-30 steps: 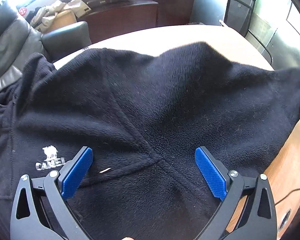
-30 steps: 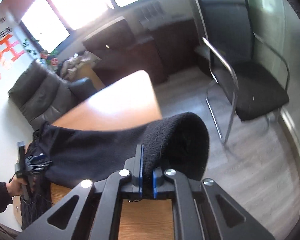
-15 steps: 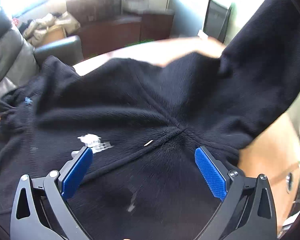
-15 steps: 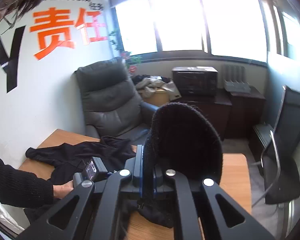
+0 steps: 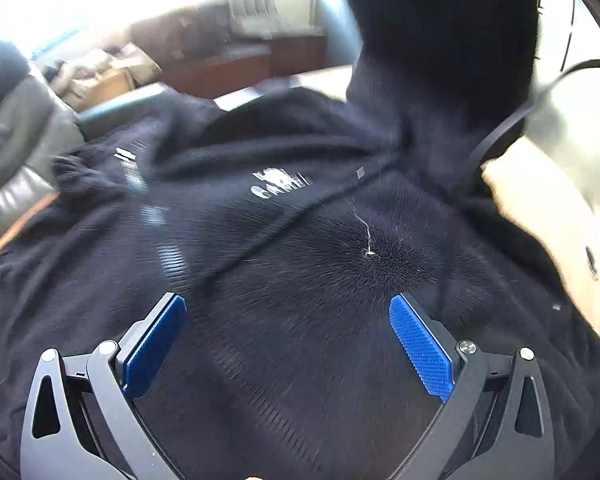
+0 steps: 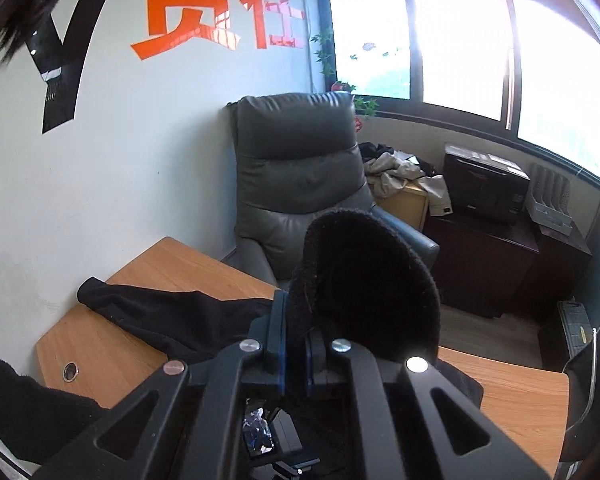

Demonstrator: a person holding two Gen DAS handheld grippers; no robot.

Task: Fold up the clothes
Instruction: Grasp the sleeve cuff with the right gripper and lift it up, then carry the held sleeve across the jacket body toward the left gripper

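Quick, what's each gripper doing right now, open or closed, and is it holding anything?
Left gripper: open, above the black fleece, holding nothing.
Right gripper: shut on the fleece's cuff, lifted off the table.

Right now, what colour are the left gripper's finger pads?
Blue pads, clearest in the left wrist view, over the black fleece.

Black fleece jacket (image 5: 300, 280) on table (image 5: 540, 208)
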